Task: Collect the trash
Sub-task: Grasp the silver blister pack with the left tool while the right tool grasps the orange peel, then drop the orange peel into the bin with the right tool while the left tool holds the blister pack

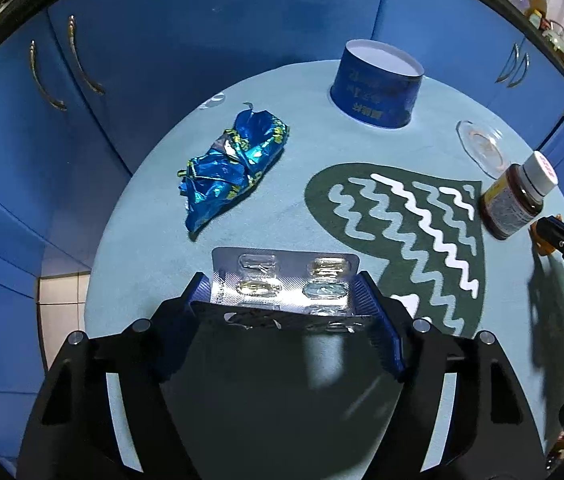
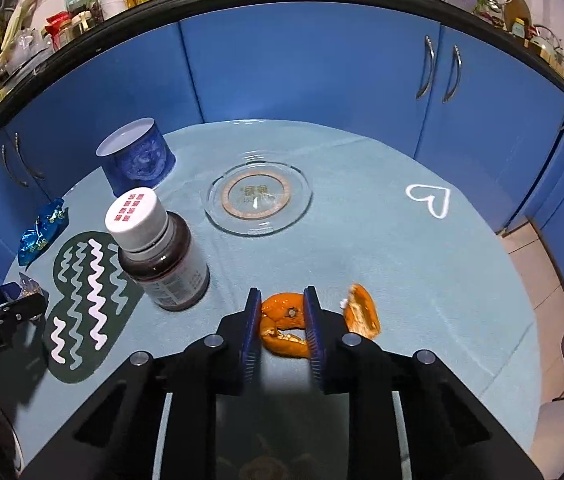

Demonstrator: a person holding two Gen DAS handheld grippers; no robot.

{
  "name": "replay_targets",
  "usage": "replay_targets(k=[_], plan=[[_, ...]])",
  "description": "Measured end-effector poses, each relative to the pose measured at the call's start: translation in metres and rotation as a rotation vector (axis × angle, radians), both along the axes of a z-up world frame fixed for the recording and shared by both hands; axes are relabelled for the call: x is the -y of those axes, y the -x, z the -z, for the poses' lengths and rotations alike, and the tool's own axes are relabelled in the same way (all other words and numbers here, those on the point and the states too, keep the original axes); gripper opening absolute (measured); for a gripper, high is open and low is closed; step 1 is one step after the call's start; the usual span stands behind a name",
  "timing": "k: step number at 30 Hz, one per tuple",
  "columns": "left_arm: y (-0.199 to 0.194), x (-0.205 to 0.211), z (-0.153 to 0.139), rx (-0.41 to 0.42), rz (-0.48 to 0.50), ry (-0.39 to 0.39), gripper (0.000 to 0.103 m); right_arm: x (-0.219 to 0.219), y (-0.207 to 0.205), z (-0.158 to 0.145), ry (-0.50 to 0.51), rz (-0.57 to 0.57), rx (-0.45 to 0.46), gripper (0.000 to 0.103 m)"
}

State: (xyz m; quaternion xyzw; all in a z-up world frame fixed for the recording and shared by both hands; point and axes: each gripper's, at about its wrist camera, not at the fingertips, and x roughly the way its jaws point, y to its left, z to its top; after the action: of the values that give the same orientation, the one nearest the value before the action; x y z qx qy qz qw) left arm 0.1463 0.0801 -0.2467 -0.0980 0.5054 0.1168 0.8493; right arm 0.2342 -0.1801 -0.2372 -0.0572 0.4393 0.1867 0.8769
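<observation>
Silver blister pack (image 1: 284, 280), orange peel (image 2: 284, 326), crumpled blue wrapper (image 1: 230, 168) on the table.

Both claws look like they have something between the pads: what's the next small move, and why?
Probably lift both straight up. The right claw is pinched on the orange peel, and the left claw brackets the blister pack, both still low over the table. A second peel piece lies beside it.
</observation>
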Motion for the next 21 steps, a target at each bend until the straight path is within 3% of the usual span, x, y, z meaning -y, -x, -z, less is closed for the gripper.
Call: replay_targets(k=[21], plan=[[0.016, 0.034, -0.049, 0.107, 0.074, -0.005, 0.073, 0.043, 0.055, -0.05, -0.007, 0.041, 0.087, 0.02]])
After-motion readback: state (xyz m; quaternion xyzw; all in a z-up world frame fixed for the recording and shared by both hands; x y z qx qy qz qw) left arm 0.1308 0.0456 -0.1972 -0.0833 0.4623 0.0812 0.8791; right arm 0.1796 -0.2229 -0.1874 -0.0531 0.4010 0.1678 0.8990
